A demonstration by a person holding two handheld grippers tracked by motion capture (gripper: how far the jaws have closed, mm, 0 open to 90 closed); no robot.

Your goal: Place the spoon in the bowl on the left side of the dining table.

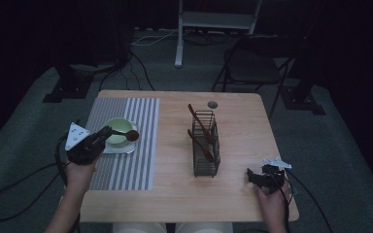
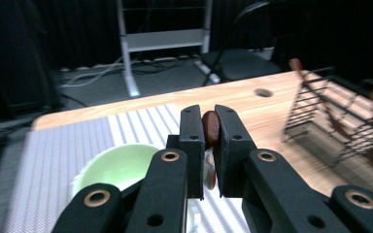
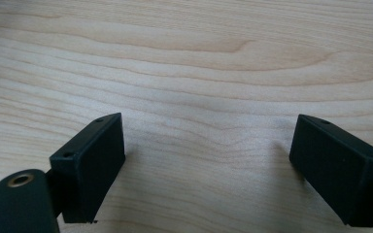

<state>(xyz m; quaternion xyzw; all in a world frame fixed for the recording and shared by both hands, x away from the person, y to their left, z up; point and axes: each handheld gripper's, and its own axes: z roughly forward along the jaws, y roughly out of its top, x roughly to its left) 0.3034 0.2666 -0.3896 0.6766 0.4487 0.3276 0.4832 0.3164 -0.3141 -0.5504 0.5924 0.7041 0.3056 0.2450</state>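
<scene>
Two claws are in your hands, and each reads differently. Your left claw (image 1: pixel 108 132) is clamped on a brown wooden spoon (image 1: pixel 126 134). In the high view the spoon runs out from the jaws toward 3 o'clock, its bowl end hanging over the right edge of the green cup (image 1: pixel 116 131), which sits on a white saucer (image 1: pixel 126 148) on the striped placemat (image 1: pixel 136 145). Whether the spoon touches the cup rim cannot be told from that view.

The left gripper view adds the grip itself: the spoon (image 2: pixel 211 128) stands pinched between the two black pads, its rounded brown end rising just above them, with the cup (image 2: pixel 119 167) below at 8 o'clock. It also shows the wire basket (image 2: pixel 340 121) off at 2 o'clock, blurred.

The high view alone lays out the table (image 1: pixel 243 194): the wire basket (image 1: pixel 206 143) stands near centre, well apart from the left claw at its 3 o'clock, with two more brown utensils (image 1: pixel 200 127) leaning inside.

Your right claw (image 1: pixel 255 176) rests low at the table's near right corner. The right gripper view shows its jaws spread wide, with bare wood grain (image 3: pixel 199 73) between them.
</scene>
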